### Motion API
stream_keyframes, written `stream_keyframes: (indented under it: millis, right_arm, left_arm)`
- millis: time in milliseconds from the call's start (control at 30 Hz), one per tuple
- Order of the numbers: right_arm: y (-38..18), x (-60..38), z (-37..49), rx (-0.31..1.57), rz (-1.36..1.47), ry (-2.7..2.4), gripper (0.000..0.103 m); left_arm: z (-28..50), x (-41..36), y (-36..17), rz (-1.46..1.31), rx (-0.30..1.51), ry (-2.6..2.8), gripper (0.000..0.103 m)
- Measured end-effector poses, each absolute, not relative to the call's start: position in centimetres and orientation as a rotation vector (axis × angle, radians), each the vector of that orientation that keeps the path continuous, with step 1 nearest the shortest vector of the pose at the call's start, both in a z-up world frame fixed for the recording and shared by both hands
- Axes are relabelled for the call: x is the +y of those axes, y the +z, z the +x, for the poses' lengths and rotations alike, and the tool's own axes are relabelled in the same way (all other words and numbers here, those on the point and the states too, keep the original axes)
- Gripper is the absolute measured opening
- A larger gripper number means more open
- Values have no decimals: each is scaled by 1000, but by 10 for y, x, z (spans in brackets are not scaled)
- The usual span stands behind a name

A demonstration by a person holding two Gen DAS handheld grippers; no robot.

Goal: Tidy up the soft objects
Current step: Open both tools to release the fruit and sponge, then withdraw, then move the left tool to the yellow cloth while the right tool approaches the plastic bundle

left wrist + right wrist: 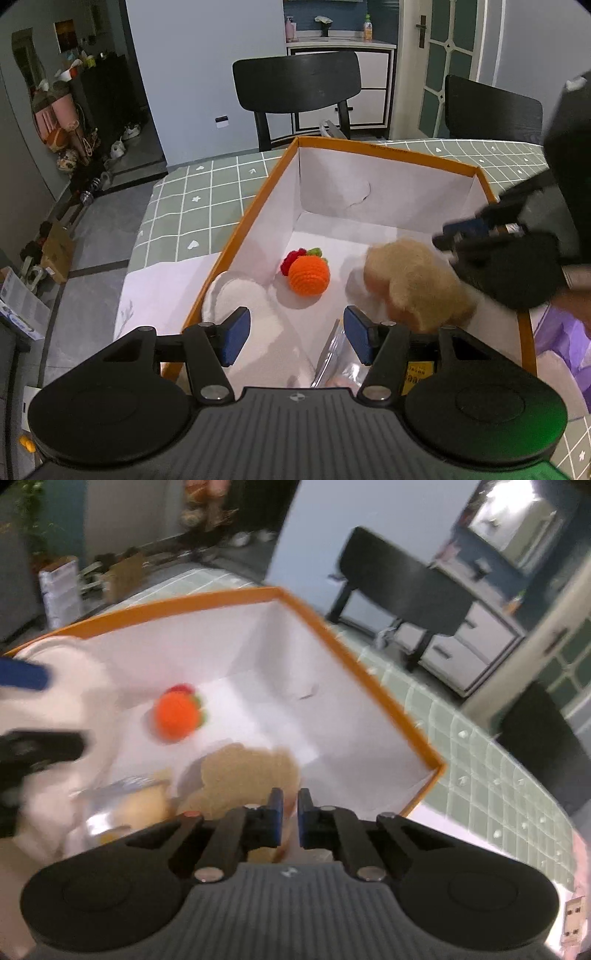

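In the orange-rimmed box (386, 149), going left to right, a white plush pad (236, 291) leans on the left wall, a crocheted orange (308, 275) sits mid-floor, and a tan fuzzy toy (413, 280) hangs just above the floor at the right. The left gripper (295, 332) is spread wide and empty over the box. The right gripper (290, 814) is nearly closed, seemingly pinching the tan toy. Judging by this, sorting is well along; the toy still needs releasing.

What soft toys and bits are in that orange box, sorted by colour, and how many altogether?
Orange crocheted ball with red and green trim: 1
Tan fluffy plush toy: 1
White fleecy pad: 1
Clear plastic packet: 1
Total in the orange-rimmed white cardboard box: 4
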State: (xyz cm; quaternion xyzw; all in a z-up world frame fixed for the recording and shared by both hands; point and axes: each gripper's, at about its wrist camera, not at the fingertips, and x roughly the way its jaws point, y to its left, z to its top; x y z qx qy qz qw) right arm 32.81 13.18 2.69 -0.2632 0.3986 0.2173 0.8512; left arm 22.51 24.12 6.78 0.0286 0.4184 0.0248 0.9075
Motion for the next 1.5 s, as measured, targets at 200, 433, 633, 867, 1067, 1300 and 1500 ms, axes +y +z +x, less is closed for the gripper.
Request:
stream_keyframes:
  millis: [200, 433, 633, 867, 1067, 1300, 1500]
  right_arm:
    - [37, 119, 326, 800, -456, 462, 11]
    - [43, 108, 313, 824, -405, 524, 26]
    - [57, 95, 292, 809, -377, 575, 27]
    - [88, 66, 243, 739, -325, 685, 34]
    - [101, 29, 186, 693, -279, 795, 36]
    - [79, -29, 111, 687, -232, 866, 42]
    - [49, -91, 61, 647, -183, 800, 45]
  left_arm:
    - [220, 245, 70, 37, 855, 49, 69]
    - [216, 229, 71, 58, 852, 24, 69]
    - [197, 217, 78, 86, 839, 12, 69]
    - [142, 207, 98, 85, 755, -26, 73]
    - [87, 203, 97, 21, 678, -68, 76]
    - [45, 168, 69, -22, 663, -142, 79]
    - [31, 121, 24, -24, 693, -186, 77]
